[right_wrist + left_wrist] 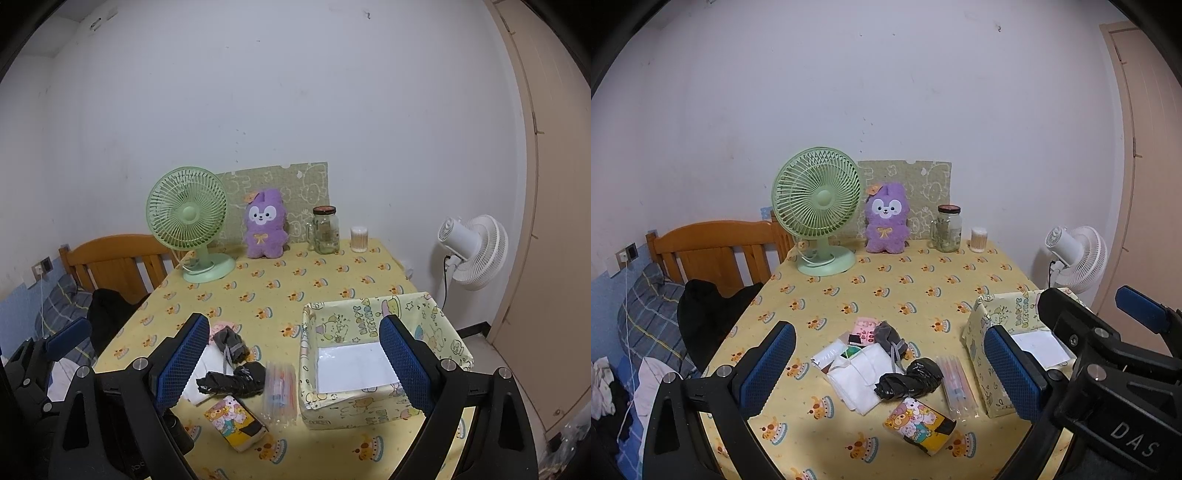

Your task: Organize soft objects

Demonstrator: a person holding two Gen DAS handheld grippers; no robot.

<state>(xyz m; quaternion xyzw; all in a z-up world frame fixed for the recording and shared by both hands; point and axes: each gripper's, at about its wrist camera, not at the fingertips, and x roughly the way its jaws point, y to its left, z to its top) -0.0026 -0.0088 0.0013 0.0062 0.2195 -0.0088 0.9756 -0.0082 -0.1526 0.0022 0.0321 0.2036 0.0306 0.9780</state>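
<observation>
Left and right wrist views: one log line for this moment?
left gripper: open, empty | right gripper: open, empty | soft pile: untouched on table | paper-wrapped box: nothing inside

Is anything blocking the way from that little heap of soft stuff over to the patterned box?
Only the packet of straws lies on the tablecloth between the heap, with its black bag, and the box. It is flat, so lifting items over it looks easy. The box holds just a white sheet.
</observation>
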